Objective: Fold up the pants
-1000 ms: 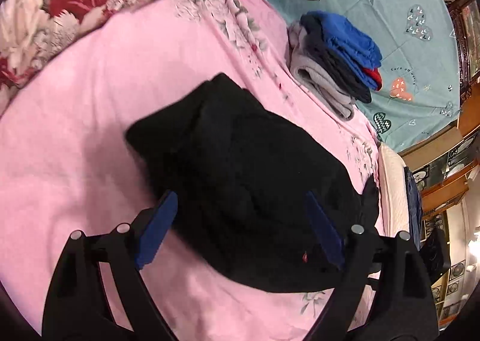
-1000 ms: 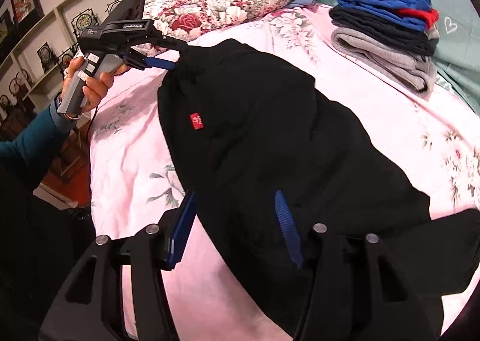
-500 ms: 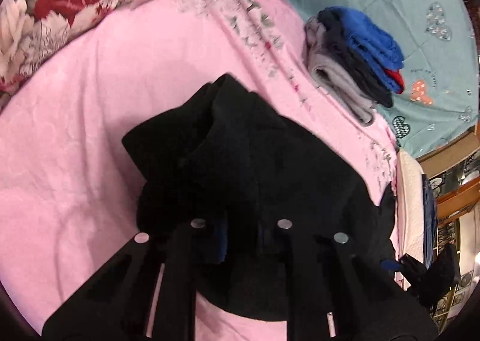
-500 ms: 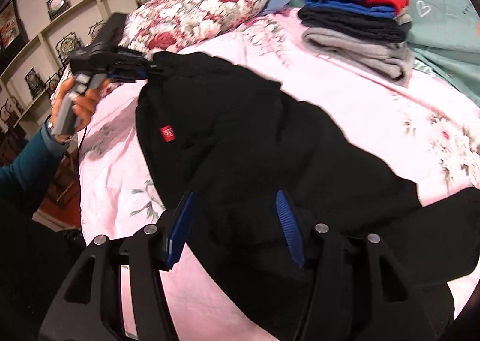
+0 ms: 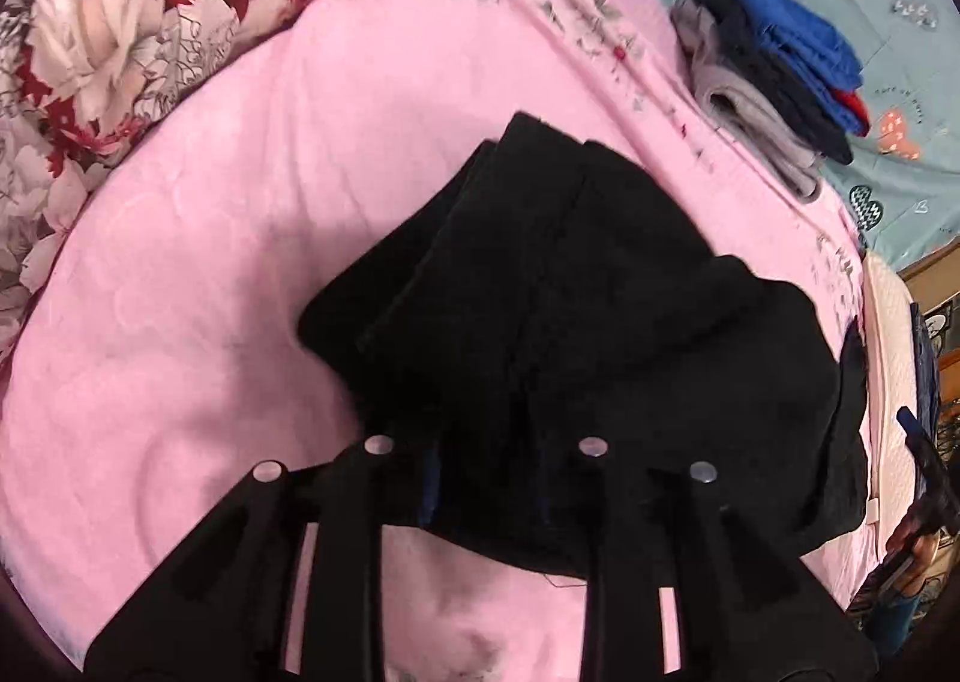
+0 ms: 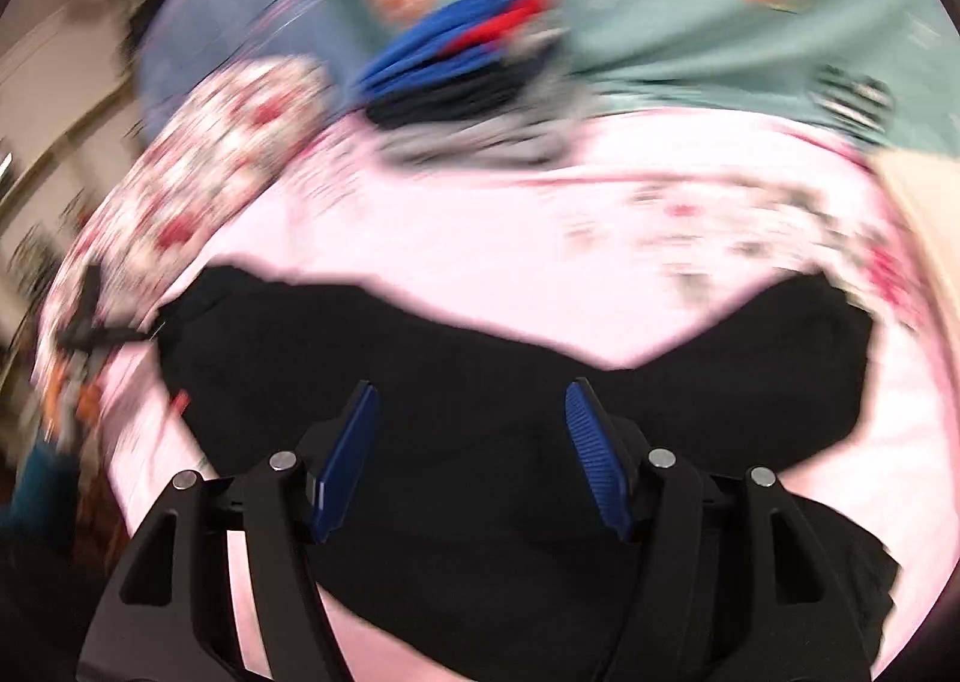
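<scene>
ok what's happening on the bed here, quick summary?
A person with a handheld gripper in each hand is folding black pants on a pink bedsheet. The left gripper is shut on bunched fabric at one end of the pants. The right gripper is open, its fingers over the black cloth; that view is motion-blurred. A stack of folded clothes sits further up the bed, beside a floral pillow.

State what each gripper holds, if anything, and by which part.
The left gripper is shut on the black pants, at their near edge. The right gripper is open, holding nothing.
</scene>
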A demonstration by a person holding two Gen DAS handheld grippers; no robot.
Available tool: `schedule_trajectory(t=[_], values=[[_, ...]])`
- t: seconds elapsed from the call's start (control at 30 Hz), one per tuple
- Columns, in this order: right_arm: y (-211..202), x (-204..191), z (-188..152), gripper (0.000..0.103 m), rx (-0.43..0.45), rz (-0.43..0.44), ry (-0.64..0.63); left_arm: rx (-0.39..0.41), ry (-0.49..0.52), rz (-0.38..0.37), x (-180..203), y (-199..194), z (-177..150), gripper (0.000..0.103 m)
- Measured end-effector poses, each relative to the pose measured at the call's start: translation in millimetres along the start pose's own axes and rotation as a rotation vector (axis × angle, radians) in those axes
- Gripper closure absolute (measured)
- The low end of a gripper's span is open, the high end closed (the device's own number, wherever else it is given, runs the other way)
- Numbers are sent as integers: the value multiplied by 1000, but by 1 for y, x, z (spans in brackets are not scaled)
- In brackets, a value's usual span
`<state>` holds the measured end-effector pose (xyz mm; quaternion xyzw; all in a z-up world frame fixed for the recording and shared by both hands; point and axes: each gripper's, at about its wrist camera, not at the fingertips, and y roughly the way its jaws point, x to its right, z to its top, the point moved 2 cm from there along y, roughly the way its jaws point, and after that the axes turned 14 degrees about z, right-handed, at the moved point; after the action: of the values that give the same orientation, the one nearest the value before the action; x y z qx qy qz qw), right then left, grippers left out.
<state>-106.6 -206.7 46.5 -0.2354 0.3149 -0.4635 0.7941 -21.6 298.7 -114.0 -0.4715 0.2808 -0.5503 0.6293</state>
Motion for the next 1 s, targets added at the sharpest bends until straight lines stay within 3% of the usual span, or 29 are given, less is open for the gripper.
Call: schedule_trajectory(t=[0.03, 0.13, 0.17, 0.2, 0.27, 0.4, 0.53, 0.67, 0.83, 0.87, 0.9, 0.93, 1.0], values=[[-13, 14, 3, 36, 31, -24, 41, 9, -1, 2, -3, -6, -2, 65], [-48, 55, 10, 32, 125, -137, 153, 37, 2, 40, -13, -27, -7, 56], [-56, 70, 13, 30, 150, -178, 185, 63, -1, 98, -18, -35, -8, 37], [-60, 82, 14, 30, 160, -206, 207, 117, -6, 170, -22, -48, -7, 33], [-59, 107, 19, 30, 167, -259, 260, 181, -11, 193, -24, -68, -4, 33], [-21, 149, 34, 30, 102, -291, 363, 234, 24, 58, 6, -88, 7, 29], [34, 183, 47, 30, 28, -357, 464, 169, 173, -3, 72, -57, 4, 26], [76, 199, 56, 30, -25, -484, 471, 54, 296, 70, 108, -1, -11, 26], [102, 209, 61, 32, -70, -563, 437, 84, 350, 104, 100, 6, -19, 25], [101, 208, 61, 39, -64, -559, 413, 84, 356, 114, 98, 6, -19, 25], [98, 209, 61, 55, -61, -560, 402, 86, 361, 115, 97, 8, -20, 25], [92, 210, 61, 66, -56, -558, 401, 93, 373, 121, 97, 8, -20, 25], [72, 216, 55, 97, -24, -484, 457, 101, 387, 135, 97, 8, -25, 25]])
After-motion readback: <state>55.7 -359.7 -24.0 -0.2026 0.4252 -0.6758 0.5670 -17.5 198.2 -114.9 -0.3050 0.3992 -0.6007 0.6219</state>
